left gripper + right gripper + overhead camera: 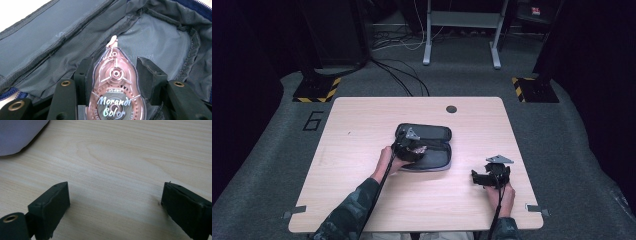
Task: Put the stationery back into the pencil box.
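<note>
left gripper view: left tool [113, 75] grips correction tape [115, 92] seemingly inside open pouch [160, 40].

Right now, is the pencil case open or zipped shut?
Open. The pencil case lies unzipped and spread on the table; the left gripper view shows its grey lining behind the correction tape held by the left tool.

Bare tabletop [362, 150] around open pouch [432, 150]
</note>
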